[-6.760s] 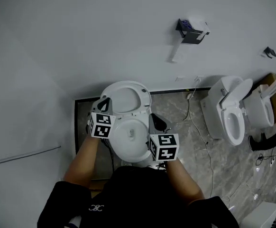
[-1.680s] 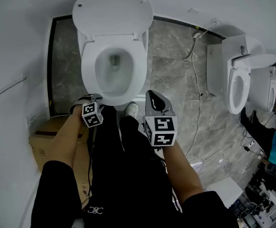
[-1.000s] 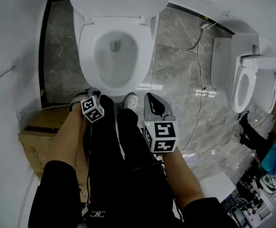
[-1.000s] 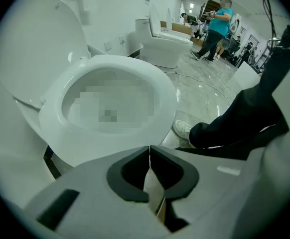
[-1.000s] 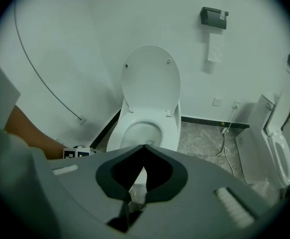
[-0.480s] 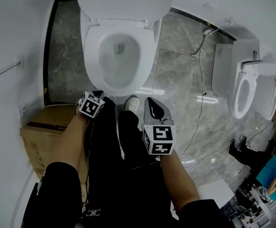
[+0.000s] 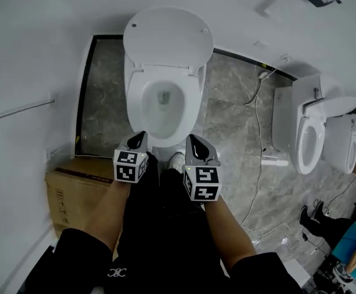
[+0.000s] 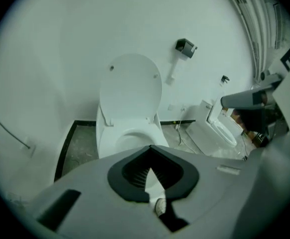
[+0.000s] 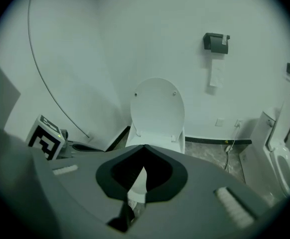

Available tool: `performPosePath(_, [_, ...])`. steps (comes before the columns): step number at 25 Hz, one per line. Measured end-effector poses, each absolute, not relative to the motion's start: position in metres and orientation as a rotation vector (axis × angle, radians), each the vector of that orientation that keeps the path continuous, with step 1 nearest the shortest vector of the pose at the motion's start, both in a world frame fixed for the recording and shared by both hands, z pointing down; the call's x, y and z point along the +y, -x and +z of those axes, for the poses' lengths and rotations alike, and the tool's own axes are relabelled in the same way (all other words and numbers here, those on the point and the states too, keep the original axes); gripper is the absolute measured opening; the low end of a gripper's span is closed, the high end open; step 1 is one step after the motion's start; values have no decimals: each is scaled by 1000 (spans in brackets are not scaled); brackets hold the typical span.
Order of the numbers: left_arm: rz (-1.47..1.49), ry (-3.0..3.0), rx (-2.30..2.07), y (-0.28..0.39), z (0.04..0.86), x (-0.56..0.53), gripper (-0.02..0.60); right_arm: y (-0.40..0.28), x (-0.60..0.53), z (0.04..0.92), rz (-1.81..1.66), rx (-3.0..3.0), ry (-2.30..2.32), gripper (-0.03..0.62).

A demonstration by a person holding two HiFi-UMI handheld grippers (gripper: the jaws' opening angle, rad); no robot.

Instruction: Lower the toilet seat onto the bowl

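Toilet seat (image 7: 135, 98) lies on the bowl (image 7: 164, 106) at upper centre; below it, left gripper (image 7: 140, 136) and right gripper (image 7: 194, 139) hover, jaws together, empty

Cardboard box (image 7: 74, 188) on floor at left, against white wall. Grey marble floor (image 7: 227, 112); thin white cable (image 7: 255, 141) trails across it from wall. Second toilet (image 7: 306, 136) at right, third (image 7: 348, 146) just beside it. Black paper holder (image 9: 216, 42) on wall, paper strip hanging below. Person in teal (image 7: 352, 241) at lower right corner.
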State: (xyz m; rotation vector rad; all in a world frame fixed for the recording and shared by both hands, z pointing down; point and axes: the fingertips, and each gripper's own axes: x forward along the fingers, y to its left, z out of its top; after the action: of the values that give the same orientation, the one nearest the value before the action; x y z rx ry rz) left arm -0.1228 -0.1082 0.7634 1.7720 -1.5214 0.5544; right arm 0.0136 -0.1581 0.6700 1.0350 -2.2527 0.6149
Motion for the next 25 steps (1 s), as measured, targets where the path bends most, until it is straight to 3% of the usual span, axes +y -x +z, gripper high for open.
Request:
performPosePath(11, [336,-1915,-1846,136,544,-147,12,39,-177,538,477,-2533,-1034,8])
performPosePath(25, [222,-2048,-2020,149,390,-163,12,74,-195,408,469,-2743,-1044,6])
